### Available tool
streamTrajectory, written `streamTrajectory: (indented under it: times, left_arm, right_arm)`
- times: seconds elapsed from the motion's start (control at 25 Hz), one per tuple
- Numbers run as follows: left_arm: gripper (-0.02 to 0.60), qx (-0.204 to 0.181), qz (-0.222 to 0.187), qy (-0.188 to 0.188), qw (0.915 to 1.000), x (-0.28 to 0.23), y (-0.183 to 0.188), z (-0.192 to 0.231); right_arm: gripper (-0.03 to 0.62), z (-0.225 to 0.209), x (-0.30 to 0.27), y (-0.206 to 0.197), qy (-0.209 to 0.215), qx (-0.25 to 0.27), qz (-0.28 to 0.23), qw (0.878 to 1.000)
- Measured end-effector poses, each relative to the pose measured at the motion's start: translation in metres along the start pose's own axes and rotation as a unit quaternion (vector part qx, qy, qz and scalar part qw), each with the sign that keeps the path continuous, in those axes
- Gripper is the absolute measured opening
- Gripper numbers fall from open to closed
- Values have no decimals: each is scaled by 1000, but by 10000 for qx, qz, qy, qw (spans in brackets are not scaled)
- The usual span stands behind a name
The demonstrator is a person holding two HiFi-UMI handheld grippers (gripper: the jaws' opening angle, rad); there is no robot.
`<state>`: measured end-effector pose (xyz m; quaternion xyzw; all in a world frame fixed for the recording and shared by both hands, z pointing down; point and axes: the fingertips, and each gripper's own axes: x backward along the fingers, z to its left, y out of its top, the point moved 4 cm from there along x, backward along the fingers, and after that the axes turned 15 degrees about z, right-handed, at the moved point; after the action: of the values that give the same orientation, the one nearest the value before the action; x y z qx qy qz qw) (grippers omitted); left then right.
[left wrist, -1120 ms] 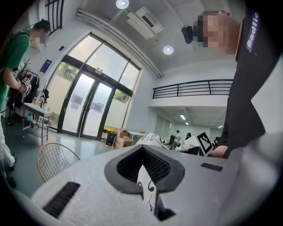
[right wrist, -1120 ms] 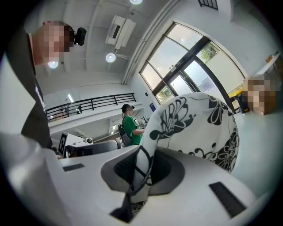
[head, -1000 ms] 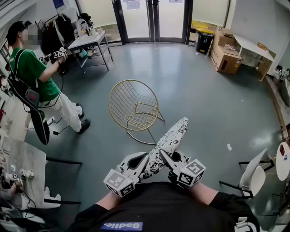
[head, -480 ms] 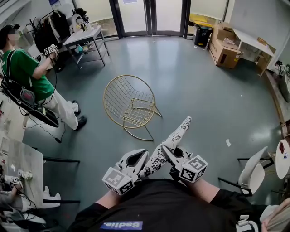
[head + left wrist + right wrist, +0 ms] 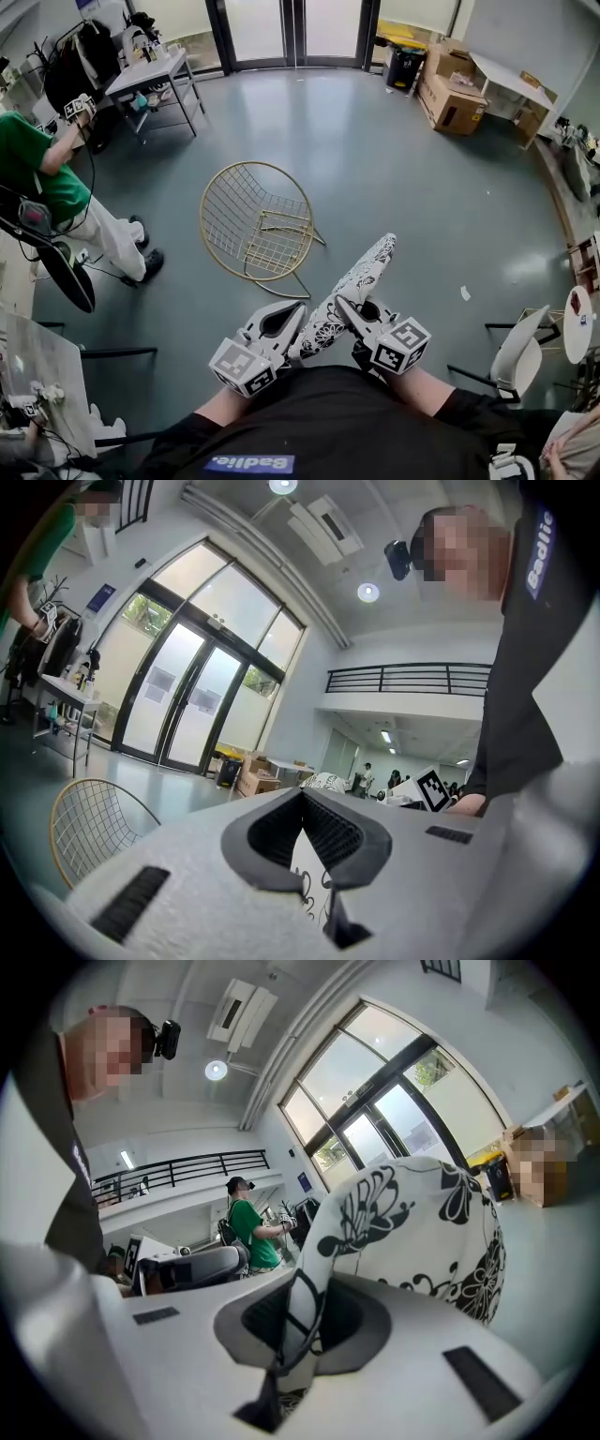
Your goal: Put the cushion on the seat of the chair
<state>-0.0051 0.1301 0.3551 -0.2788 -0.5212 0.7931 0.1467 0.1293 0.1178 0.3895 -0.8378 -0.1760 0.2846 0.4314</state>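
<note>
Cardboard boxes (image 5: 448,101), glass doors (image 5: 281,28), metal table (image 5: 155,80), green-shirted person (image 5: 30,171)

Grey floor (image 5: 375,169) w/ wire chair (image 5: 255,225), cardboard boxes (image 5: 450,98), paper scrap (image 5: 465,293).

Open lab/test hall in an office-type building, not a home: bare grey-green floor (image 5: 403,197), tall glass double doors (image 5: 258,28), a mezzanine railing (image 5: 408,679) and a ceiling AC unit (image 5: 323,527) overhead. Cardboard boxes (image 5: 450,98) sit by a white counter (image 5: 511,82) at the far right wall. Far left there's a metal-frame counter (image 5: 150,75) of gear, a coat rack (image 5: 80,56), and a second person (image 5: 33,173) with cabled kit.
</note>
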Motion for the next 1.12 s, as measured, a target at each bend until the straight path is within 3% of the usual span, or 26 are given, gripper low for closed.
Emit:
streamTrajectory:
  times: [0.44,0.72,1.12]
  left_arm:
    - [14,55,191,-212,9996,-11,14,111]
    - [14,92,311,-423,9986,-21,54,170]
    - [14,488,515,-172,9973,-67,45,185]
  right_arm:
    - [41,-40,-85,16,-405,-305,-53,9987]
    - [41,-61,-124,61,-738,-481,-59,9961]
    - [41,-120,-140,57,-540,-679,253,9959]
